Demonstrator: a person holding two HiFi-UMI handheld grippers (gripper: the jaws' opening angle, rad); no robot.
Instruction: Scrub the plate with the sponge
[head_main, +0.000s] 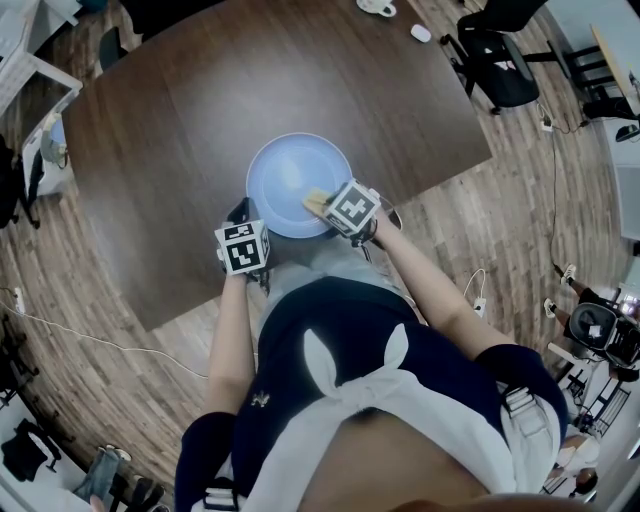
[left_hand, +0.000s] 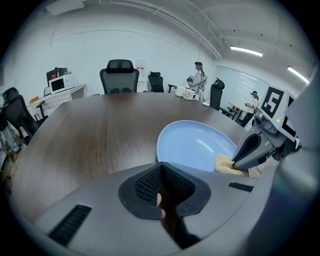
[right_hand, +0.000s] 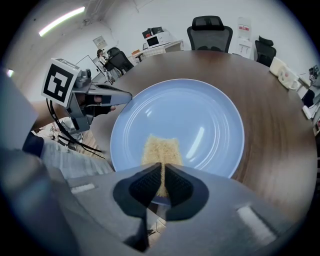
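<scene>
A light blue plate (head_main: 290, 175) lies on the dark wooden table (head_main: 180, 130), close to its near edge. My right gripper (right_hand: 161, 182) is shut on a yellow sponge (right_hand: 160, 147), which lies flat on the near part of the plate (right_hand: 200, 115). The head view shows that sponge (head_main: 316, 203) at the plate's near right rim, below the right gripper (head_main: 330, 207). My left gripper (left_hand: 160, 182) is shut with nothing between its pads, its tips at the plate's near left rim (left_hand: 167, 145). From the left gripper view, the sponge (left_hand: 226, 164) sits under the right gripper's fingers (left_hand: 248, 150).
Black office chairs (head_main: 495, 60) stand past the table's far right corner, and another (left_hand: 120, 75) at its far side. A white cup (head_main: 377, 8) and a small white object (head_main: 421, 33) rest at the far edge. Cables (head_main: 60, 330) run over the wood floor.
</scene>
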